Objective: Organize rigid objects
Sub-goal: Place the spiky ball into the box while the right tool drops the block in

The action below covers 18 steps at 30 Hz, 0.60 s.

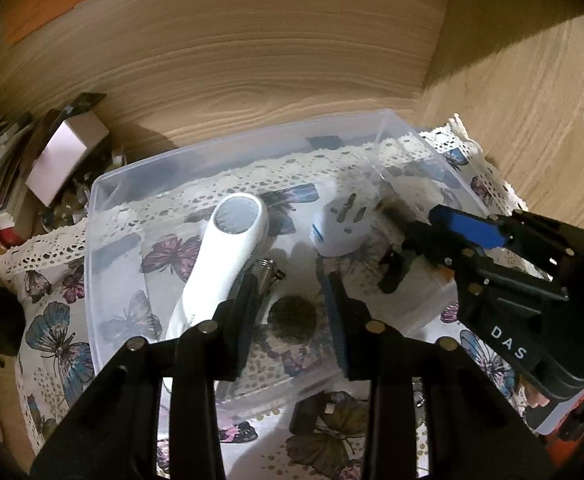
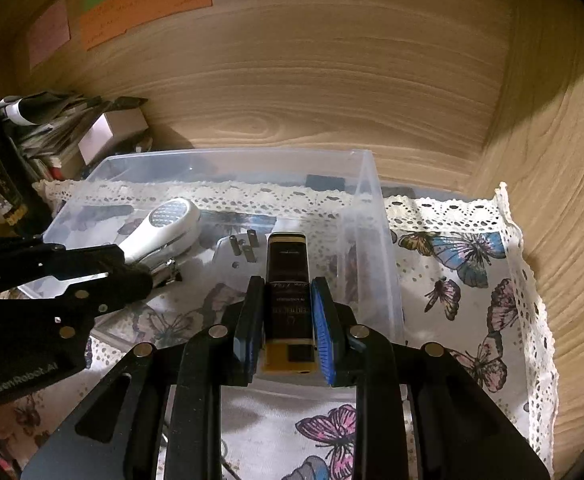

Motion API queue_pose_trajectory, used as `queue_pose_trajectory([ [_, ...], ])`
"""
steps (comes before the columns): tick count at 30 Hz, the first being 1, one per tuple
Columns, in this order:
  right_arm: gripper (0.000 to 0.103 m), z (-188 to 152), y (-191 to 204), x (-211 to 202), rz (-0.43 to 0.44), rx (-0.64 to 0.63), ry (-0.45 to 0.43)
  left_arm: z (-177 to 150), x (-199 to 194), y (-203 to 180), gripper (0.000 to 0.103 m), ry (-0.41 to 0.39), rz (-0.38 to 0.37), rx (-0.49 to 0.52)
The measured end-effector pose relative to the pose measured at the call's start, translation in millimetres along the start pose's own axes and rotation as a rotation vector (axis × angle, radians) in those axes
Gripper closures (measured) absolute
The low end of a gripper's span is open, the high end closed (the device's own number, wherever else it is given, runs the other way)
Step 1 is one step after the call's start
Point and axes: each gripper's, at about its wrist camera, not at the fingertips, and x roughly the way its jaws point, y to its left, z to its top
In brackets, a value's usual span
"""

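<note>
A clear plastic bin sits on a butterfly-print cloth. Inside lie a white handheld device with a round grille, a white plug adapter, a small metal clip and a dark round object. My left gripper is open over the bin, above the round object, holding nothing. My right gripper is shut on a black and gold rectangular box, held over the bin's front right part; it also shows in the left wrist view.
Wooden walls close in behind and to the right. A pile of papers, a white box and a dark bottle crowd the left. Orange and pink notes hang on the back wall. A dark small object lies on the cloth in front of the bin.
</note>
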Motion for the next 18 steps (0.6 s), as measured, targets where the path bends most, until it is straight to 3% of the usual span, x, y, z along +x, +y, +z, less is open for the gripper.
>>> queue_pose_trajectory([
  [4,0.078,-1,3,-9,0.027,-0.008,0.007,-2,-6,-4,0.058,-0.013,0.027,0.017],
  [9,0.067,-5,12,-27,0.039,-0.039,-0.027,-5,-21,-3,0.051,-0.028,0.021,0.008],
  [13,0.057,-8,16,-45,0.054,-0.052,-0.06,-14,-34,-2,0.038,-0.049,0.044,0.01],
  [18,0.046,-16,17,-65,0.084,-0.062,-0.096,-31,-49,1,0.038,-0.053,0.059,0.018],
])
